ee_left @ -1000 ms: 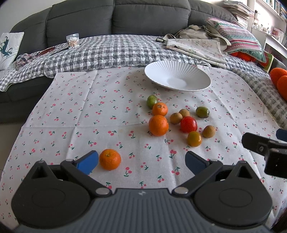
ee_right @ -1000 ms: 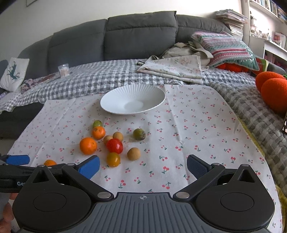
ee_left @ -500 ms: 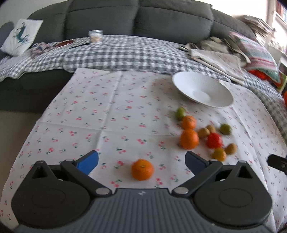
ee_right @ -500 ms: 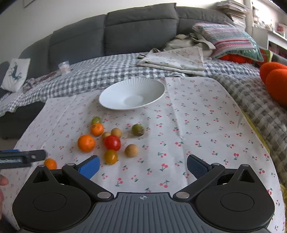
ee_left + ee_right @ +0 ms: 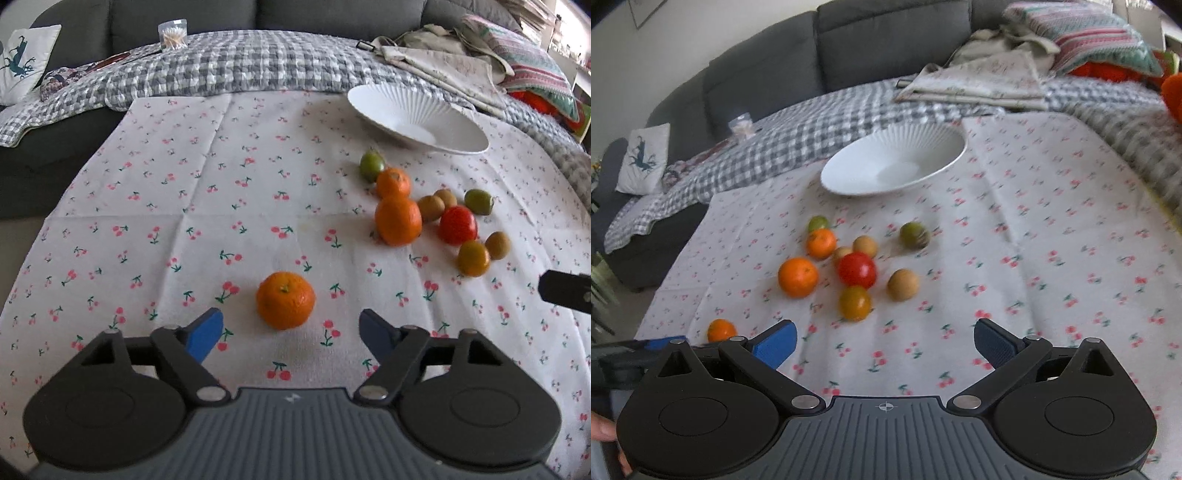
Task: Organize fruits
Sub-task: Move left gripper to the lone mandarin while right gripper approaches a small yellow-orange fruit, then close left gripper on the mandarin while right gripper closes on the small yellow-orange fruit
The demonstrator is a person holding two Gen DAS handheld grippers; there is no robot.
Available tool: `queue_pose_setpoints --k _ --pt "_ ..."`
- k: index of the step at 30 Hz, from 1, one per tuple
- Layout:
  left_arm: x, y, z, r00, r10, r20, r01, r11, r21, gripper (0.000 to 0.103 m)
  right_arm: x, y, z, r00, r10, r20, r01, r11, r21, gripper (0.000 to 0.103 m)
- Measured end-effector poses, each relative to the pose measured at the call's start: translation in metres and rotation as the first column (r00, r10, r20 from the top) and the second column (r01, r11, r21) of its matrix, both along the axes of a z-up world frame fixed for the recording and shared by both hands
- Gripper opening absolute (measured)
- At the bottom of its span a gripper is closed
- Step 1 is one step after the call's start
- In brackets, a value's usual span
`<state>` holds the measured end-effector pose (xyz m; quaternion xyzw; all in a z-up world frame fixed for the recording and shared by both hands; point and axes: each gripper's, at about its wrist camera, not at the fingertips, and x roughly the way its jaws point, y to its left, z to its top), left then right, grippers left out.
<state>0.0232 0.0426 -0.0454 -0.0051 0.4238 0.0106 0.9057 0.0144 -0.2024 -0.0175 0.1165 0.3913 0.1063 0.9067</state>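
The lone tangerine [image 5: 285, 300] sits on the cherry-print cloth [image 5: 184, 192] just ahead of the left gripper [image 5: 291, 334], centred between its blue fingers [image 5: 204, 334], which are spread wide with nothing in them. It is roughly round, slightly squat, with no real long axis; its stem end faces up and a little toward the camera, so it looks settled on its flat underside. The step in hand seems to be picking it up: a good approach would ease the fingers forward until they flank its widest part, then close gently so the soft skin is not crushed and it cannot roll away. The other fruits [image 5: 424, 218] lie clustered well apart to the right, near the empty white bowl [image 5: 417, 116], the likely destination. The right gripper [image 5: 884, 343] hovers short of that cluster, fingers likewise spread and empty.
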Motion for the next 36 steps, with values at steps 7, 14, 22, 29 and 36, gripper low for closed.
queue_pose_setpoints --k 7,14,22,29,36 --pt "0.008 0.003 -0.005 1.0 0.011 -0.01 -0.011 1.0 0.002 0.073 0.012 0.019 -0.009 1.0 0.024 0.021 -0.023 0.999 -0.049 0.101" --pt "0.014 0.005 -0.009 1.0 0.022 -0.02 -0.021 1.0 0.012 0.067 0.026 0.03 -0.019 1.0 0.019 0.016 -0.018 0.998 -0.068 0.098" --pt "0.017 0.002 -0.011 1.0 0.013 -0.012 -0.013 1.0 0.027 0.063 0.042 0.049 -0.038 1.0 0.025 -0.009 -0.026 0.994 -0.109 0.074" --pt "0.018 -0.002 -0.011 1.0 0.002 0.004 -0.002 0.999 0.038 0.052 0.046 0.065 -0.042 0.999 0.043 0.032 -0.037 0.985 -0.171 0.052" --pt "0.017 -0.004 -0.011 1.0 -0.003 0.018 0.002 0.999 0.048 0.036 0.05 0.069 -0.042 0.997 0.055 0.054 -0.044 0.982 -0.186 0.035"
